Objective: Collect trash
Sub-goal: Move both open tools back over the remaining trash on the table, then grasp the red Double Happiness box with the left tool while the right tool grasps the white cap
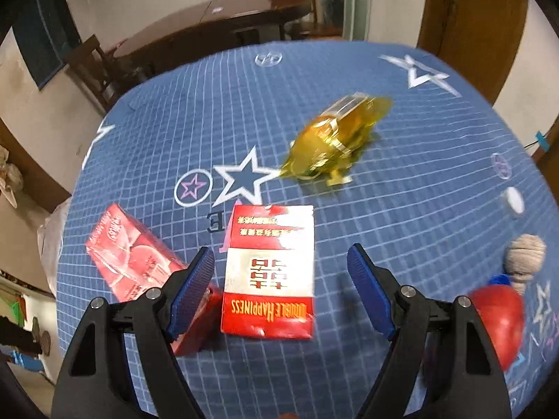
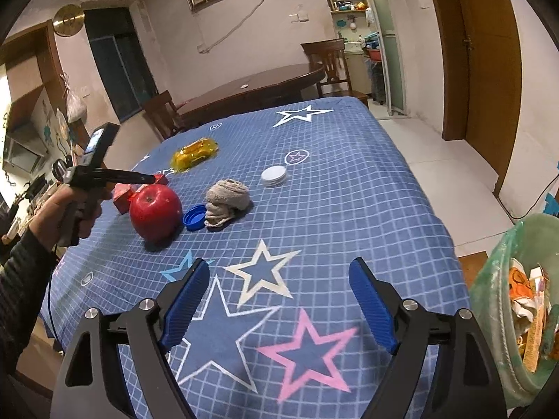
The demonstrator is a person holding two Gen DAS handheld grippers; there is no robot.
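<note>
My left gripper (image 1: 281,262) is open just above a flat red and white Double Happiness cigarette pack (image 1: 269,272) lying between its fingers. A red snack box (image 1: 139,265) lies at its left finger. A crumpled yellow wrapper (image 1: 335,136) lies further out. My right gripper (image 2: 279,279) is open and empty over the blue star cloth (image 2: 349,209). A green-lined trash bin (image 2: 517,307) holding wrappers stands at the table's right edge. The left gripper (image 2: 146,177) also shows in the right wrist view, reaching over the red box (image 2: 124,197).
A red apple (image 2: 155,211), a blue bottle cap (image 2: 194,217), a rolled beige cloth (image 2: 227,199) and a white lid (image 2: 274,175) lie mid-table. A dark wooden table (image 2: 251,87) and chairs stand behind. A wooden door (image 2: 489,70) is at the right.
</note>
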